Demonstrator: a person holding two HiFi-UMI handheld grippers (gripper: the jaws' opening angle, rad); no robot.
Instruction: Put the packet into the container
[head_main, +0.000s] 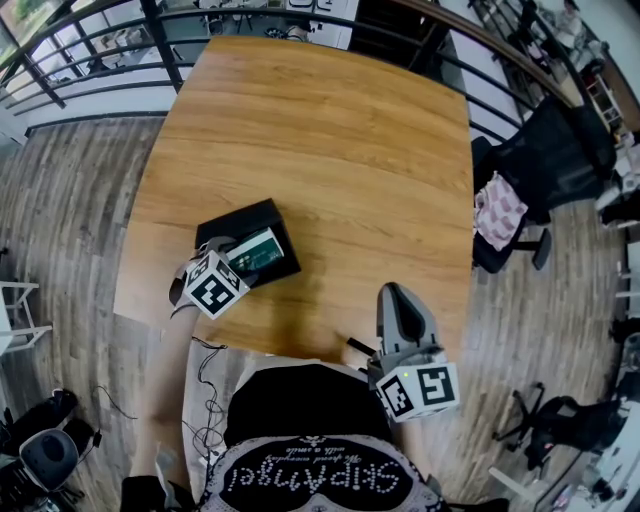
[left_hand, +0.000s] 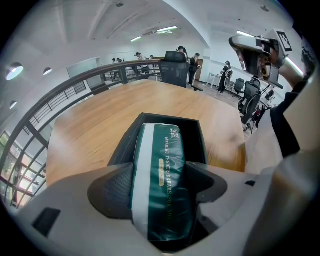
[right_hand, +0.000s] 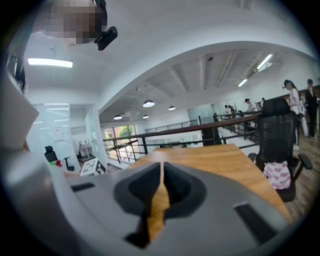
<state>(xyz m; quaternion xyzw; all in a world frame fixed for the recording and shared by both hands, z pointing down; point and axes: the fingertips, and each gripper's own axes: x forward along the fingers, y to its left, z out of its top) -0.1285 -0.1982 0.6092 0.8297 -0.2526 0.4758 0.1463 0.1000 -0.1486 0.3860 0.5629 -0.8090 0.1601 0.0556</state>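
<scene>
Right now the left gripper (head_main: 232, 258) sits at the lower left of the head view, at the near edge of the container (head_main: 240, 218), a shallow black box lying on the table (head_main: 330, 130). In the left gripper view, the left gripper (left_hand: 160, 181) has its jaws clamped on the sides of the packet (left_hand: 164, 150), which is dark green with a white stripe down its left side and pale lettering along its length. The packet's far end reaches into the container (left_hand: 196, 131), whose black walls frame it on three sides. Whether the packet rests on the container's floor cannot be told. From the head view the packet (head_main: 262, 250) fills the lower right part of the container, and nothing else shows inside. The right gripper (head_main: 395, 295) is at the lower right of that view, near the table's front edge and well apart from the container, its tip pointing up the frame. In the right gripper view the right gripper (right_hand: 162, 172) has its jaws together with nothing between them, only a thin sliver of table (right_hand: 215, 160) showing through. A chair (head_main: 545, 150) with a pink cloth (head_main: 498, 210) on it stands at the table's right side.
</scene>
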